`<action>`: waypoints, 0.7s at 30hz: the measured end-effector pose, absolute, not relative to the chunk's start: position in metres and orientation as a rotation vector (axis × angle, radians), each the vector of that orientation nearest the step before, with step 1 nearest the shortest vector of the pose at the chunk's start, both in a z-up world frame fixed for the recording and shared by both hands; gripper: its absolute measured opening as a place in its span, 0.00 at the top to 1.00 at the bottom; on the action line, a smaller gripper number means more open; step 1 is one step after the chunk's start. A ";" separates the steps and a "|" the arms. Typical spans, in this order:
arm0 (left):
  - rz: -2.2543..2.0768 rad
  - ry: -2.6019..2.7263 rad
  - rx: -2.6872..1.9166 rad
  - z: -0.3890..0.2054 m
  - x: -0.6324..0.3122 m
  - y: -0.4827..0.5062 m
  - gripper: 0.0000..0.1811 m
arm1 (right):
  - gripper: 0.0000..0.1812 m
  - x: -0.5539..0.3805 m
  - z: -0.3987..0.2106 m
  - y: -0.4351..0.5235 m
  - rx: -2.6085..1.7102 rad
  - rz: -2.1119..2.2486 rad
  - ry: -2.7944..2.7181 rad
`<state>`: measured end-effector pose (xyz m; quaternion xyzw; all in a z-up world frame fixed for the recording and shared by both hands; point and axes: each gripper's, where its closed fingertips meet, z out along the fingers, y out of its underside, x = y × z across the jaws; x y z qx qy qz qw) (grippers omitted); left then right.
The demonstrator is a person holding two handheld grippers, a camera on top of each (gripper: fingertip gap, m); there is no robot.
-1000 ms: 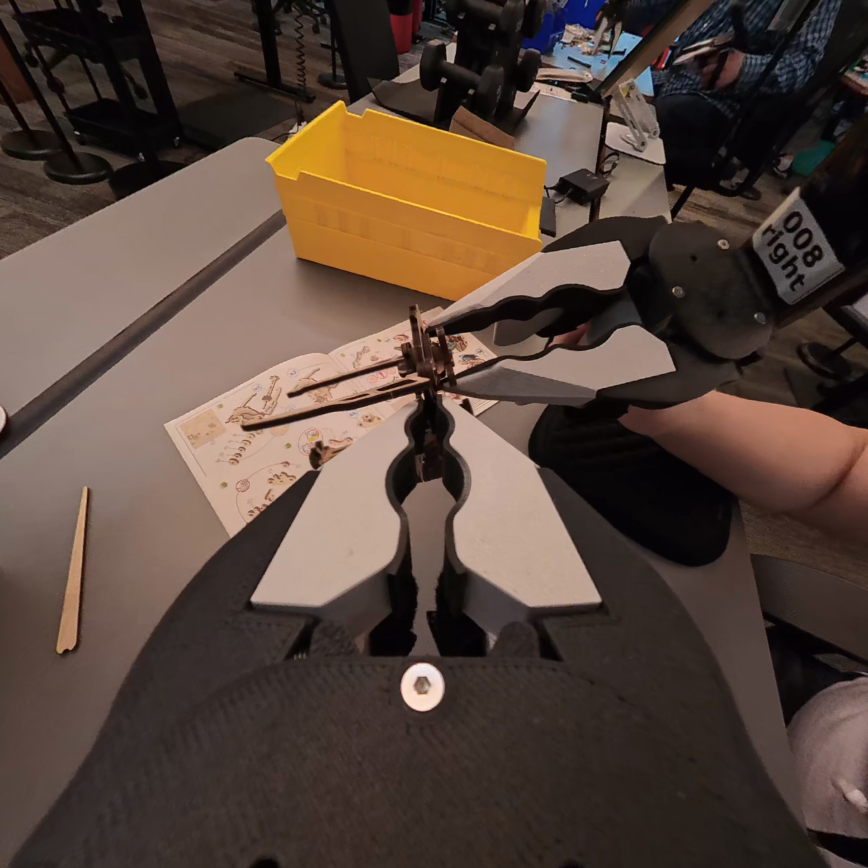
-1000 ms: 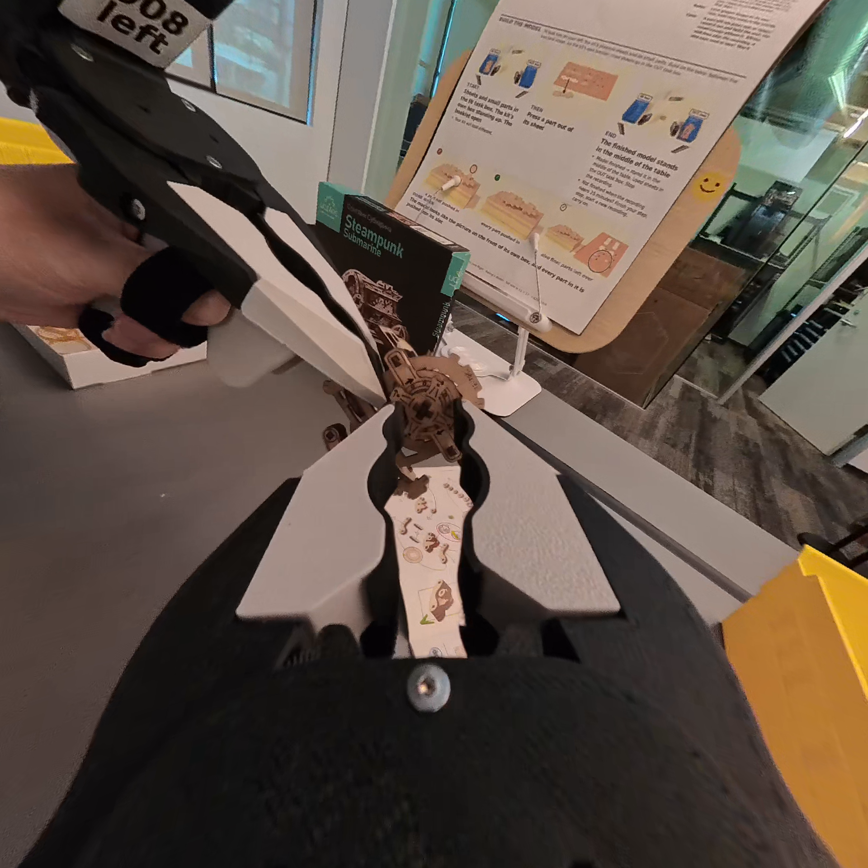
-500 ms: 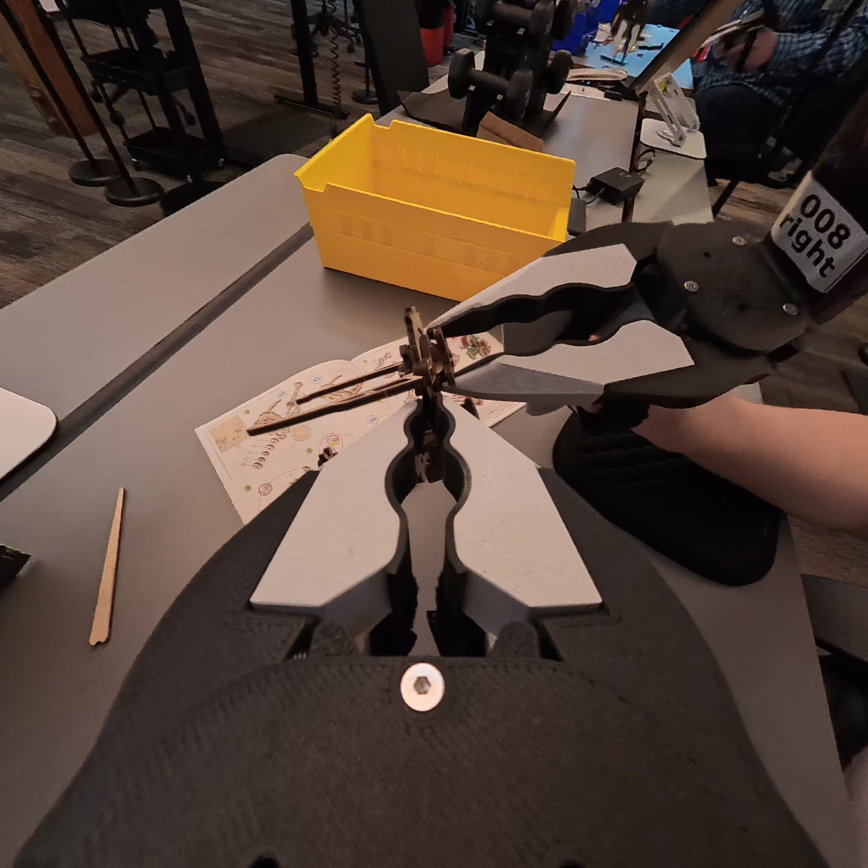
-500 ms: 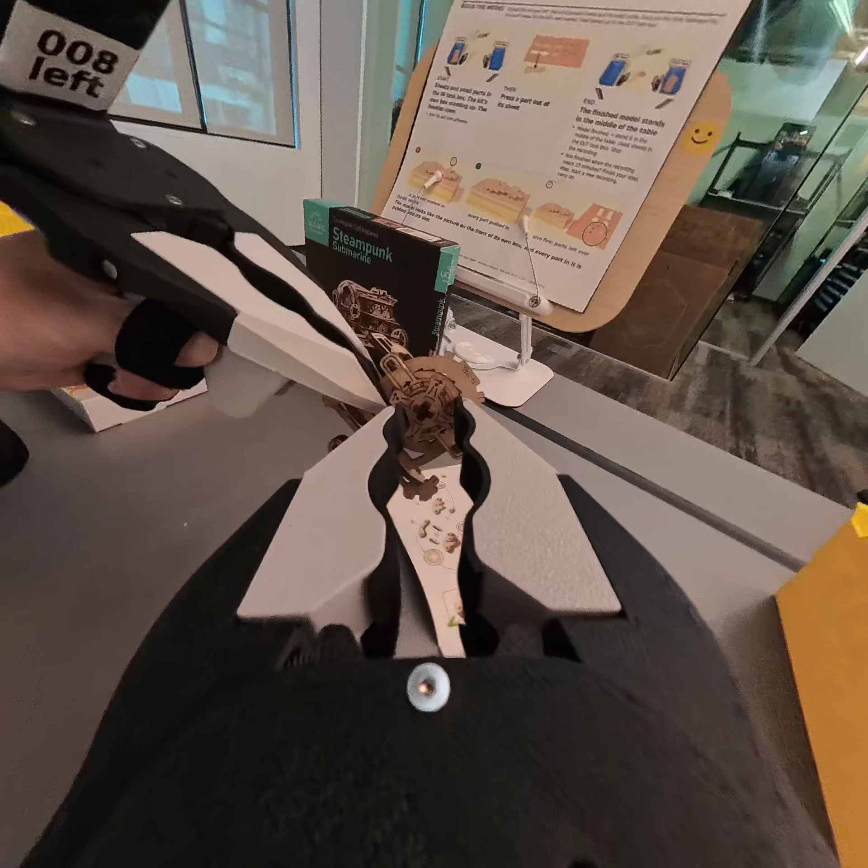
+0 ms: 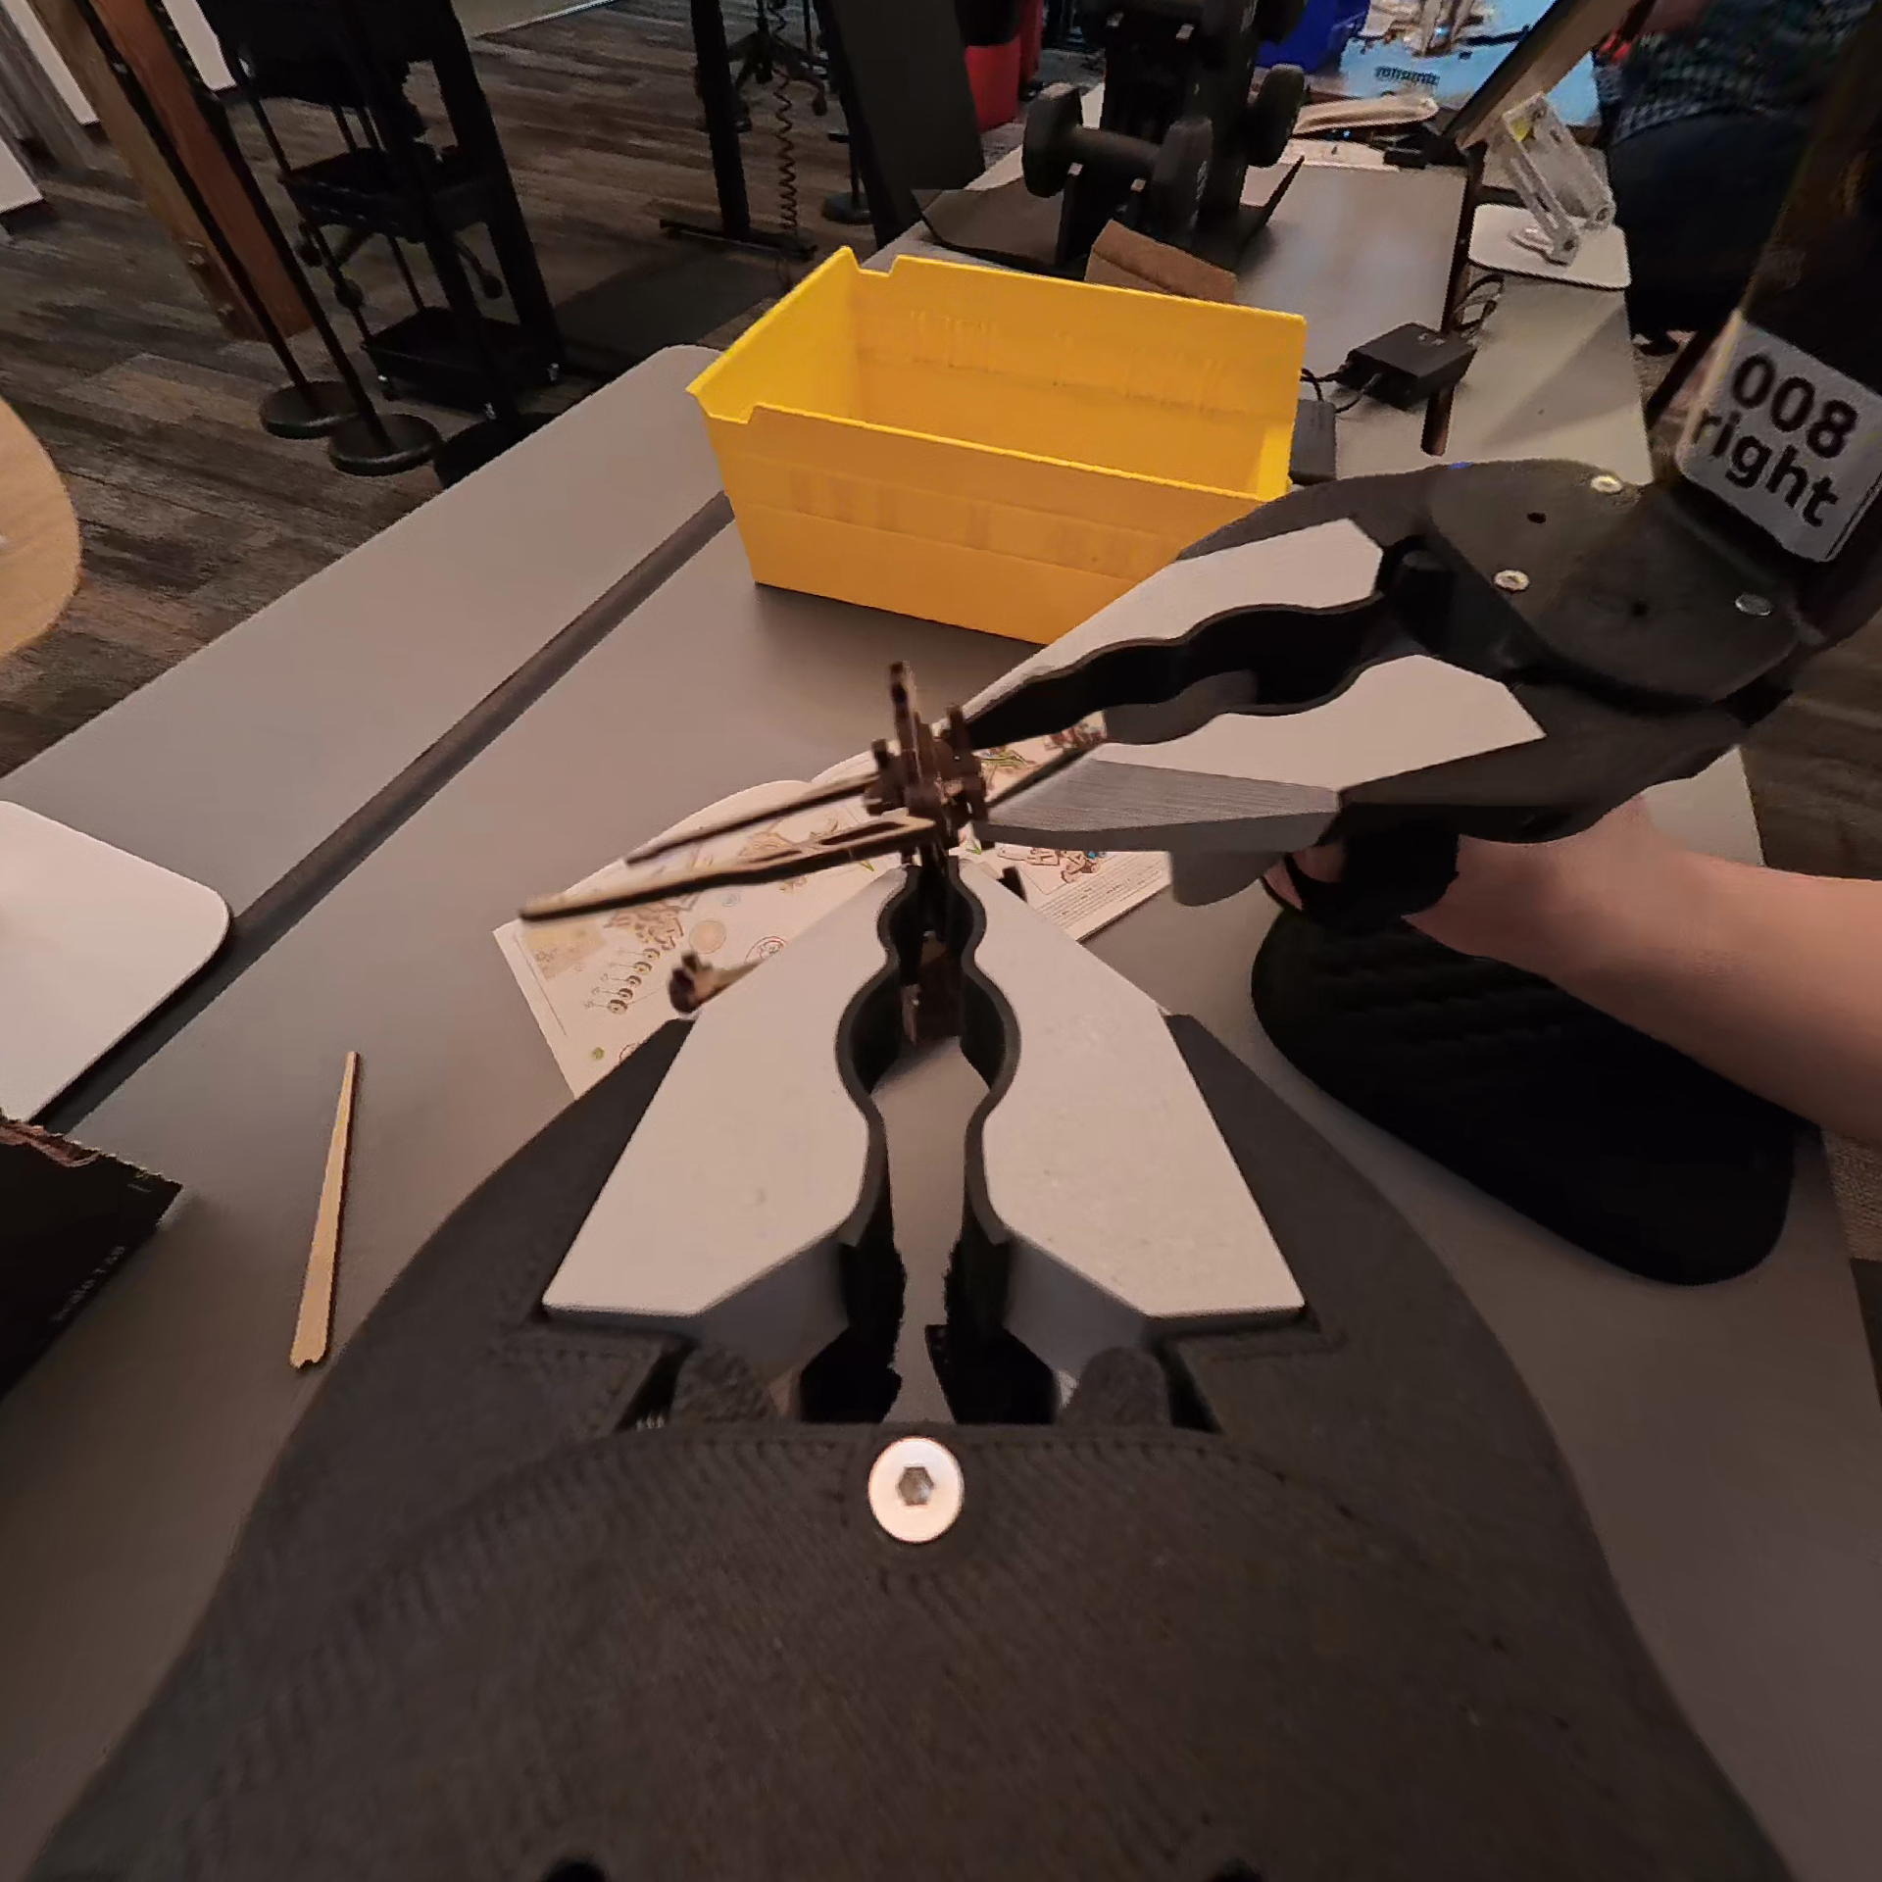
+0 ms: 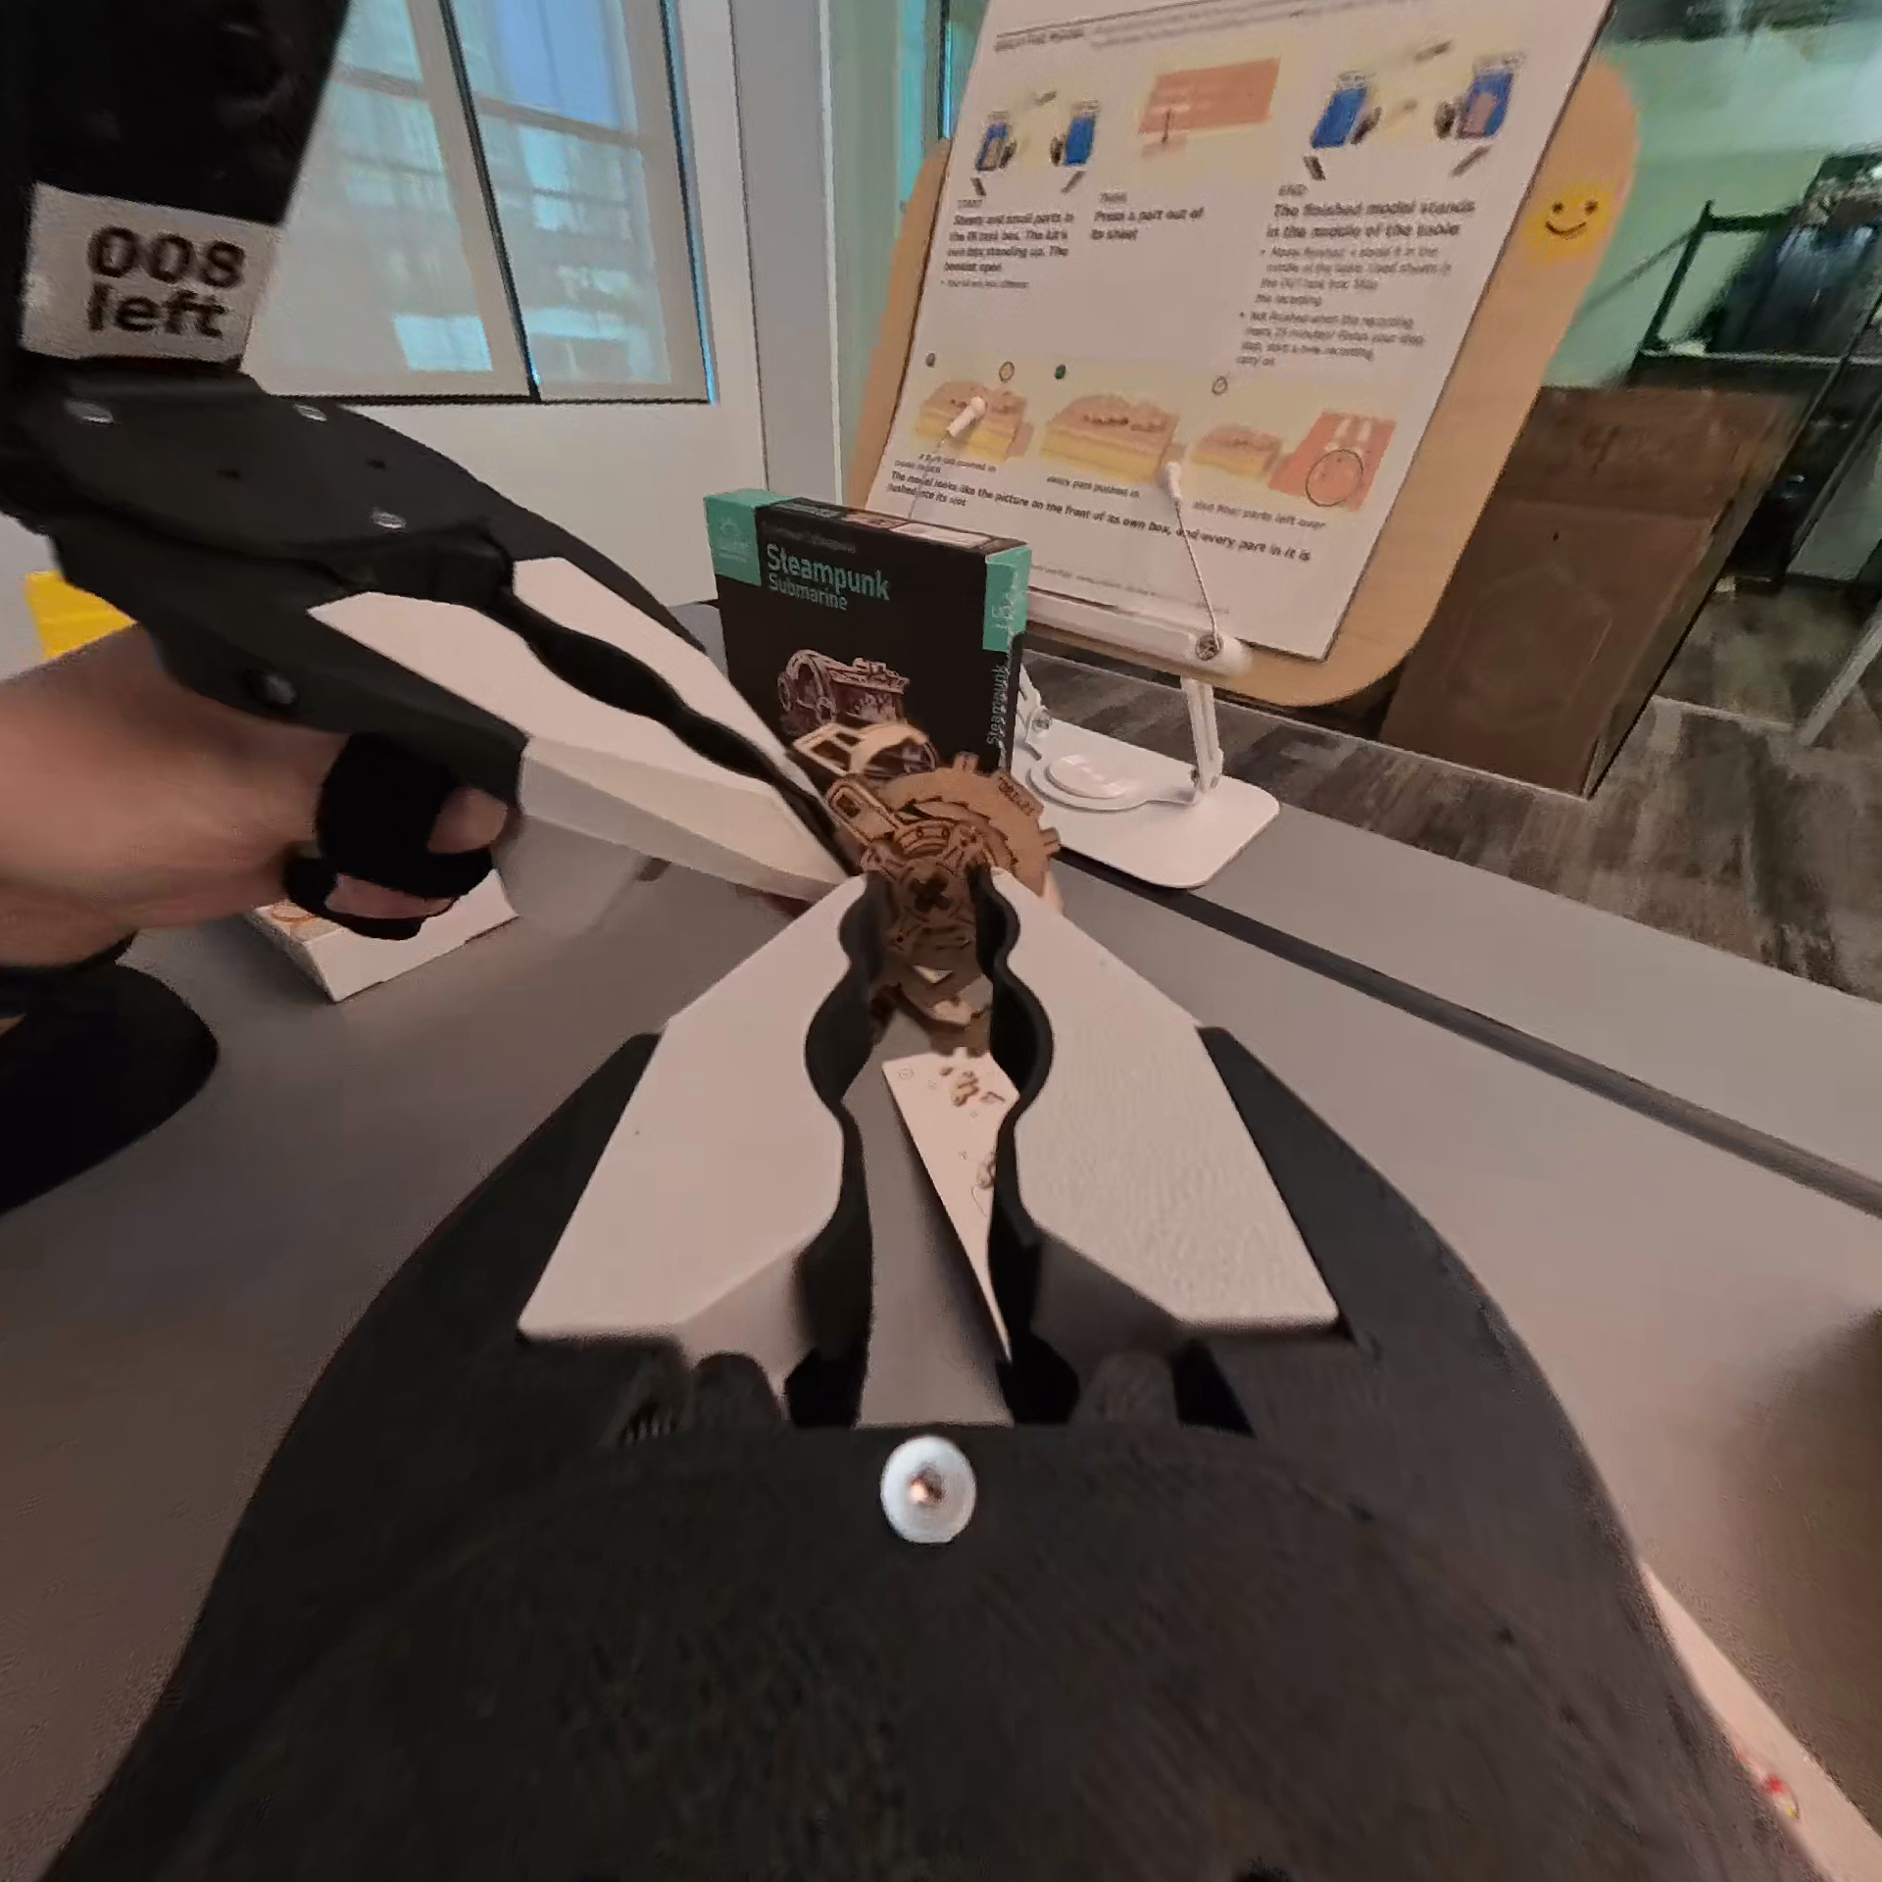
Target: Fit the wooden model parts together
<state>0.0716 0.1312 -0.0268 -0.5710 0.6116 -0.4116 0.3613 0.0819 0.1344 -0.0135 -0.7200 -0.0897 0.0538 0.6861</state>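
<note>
Wooden model (image 5: 922, 789) is hanging above the table (image 5: 407, 652), both grippers' jaws clamping it; a joint is being seated. Next: pressing squarely, gently.

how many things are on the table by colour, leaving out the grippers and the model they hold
yellow: 1, bin
black: 2, kit box, pad
white: 2, booklet, stand base
tan: 1, stick
total: 6
</note>
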 end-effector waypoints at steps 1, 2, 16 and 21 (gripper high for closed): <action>-1.054 1.567 -1.466 -0.026 0.071 0.134 1.00 | 0.90 0.080 -0.011 0.133 -1.597 0.124 -0.226; -1.045 1.563 -1.454 -0.025 0.071 0.136 1.00 | 0.90 0.081 -0.011 0.133 -1.594 0.109 -0.232; -0.678 1.377 -0.951 0.003 0.077 0.119 1.00 | 0.86 0.088 0.015 0.117 -1.397 -0.503 -0.468; -0.555 1.323 -0.828 0.011 0.074 0.106 1.00 | 0.88 0.084 0.023 0.110 -1.347 -0.542 -0.490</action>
